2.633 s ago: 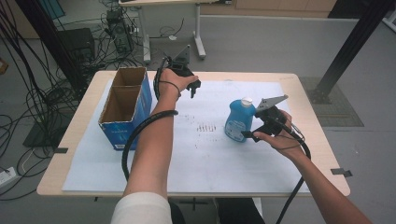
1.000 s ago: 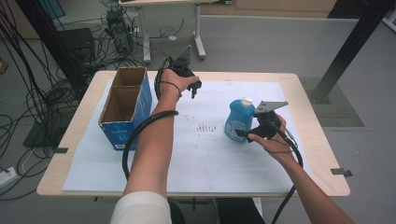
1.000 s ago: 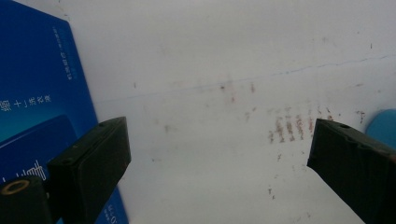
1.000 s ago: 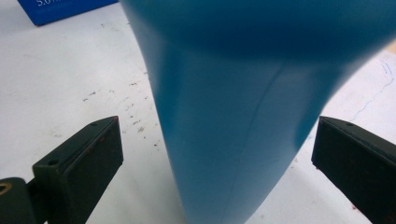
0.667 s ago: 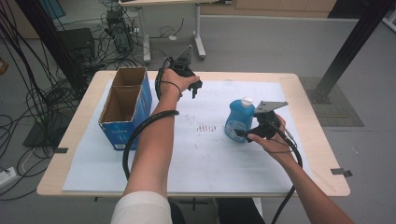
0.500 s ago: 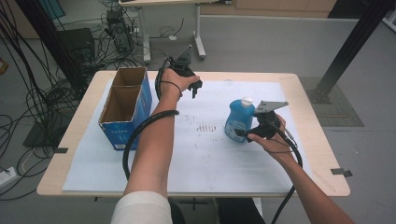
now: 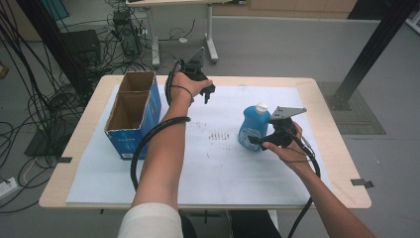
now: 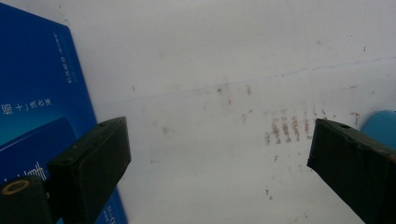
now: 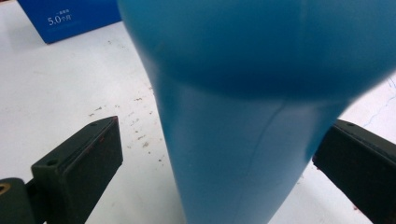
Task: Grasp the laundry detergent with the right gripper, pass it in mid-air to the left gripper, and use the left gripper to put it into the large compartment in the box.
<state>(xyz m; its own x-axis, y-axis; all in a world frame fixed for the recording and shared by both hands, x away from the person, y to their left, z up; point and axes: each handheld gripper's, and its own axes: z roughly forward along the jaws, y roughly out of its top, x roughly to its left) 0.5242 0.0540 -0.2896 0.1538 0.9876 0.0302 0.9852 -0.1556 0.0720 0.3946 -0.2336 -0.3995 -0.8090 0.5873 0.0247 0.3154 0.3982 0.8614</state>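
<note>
A blue bottle [image 7: 253,128] with a white cap stands upright on the white sheet, right of centre. My right gripper [image 7: 253,140] is open, low at the bottle's near side, one jaw on each side of its base. In the right gripper view the bottle [image 9: 243,116] stands between the jaws of my right gripper [image 9: 219,172], with a clear gap at the left jaw. My left gripper [image 7: 208,94] hangs open over the far middle of the table with nothing between its jaws. My left gripper [image 8: 219,172] looks down on the stained sheet, with the bottle's edge [image 8: 379,126] at the right.
An open blue cardboard box [image 7: 130,115] stands at the left of the table [image 7: 327,94]; its side [image 8: 32,107] shows beside the left jaw. A white sheet [image 7: 213,163] with small reddish marks covers most of the tabletop. Cables trail from both grippers toward the front edge.
My right gripper has slid a little left and nearer, so its jaws now sit around the bottle's base. The left arm, the bottle and the box have not moved.
</note>
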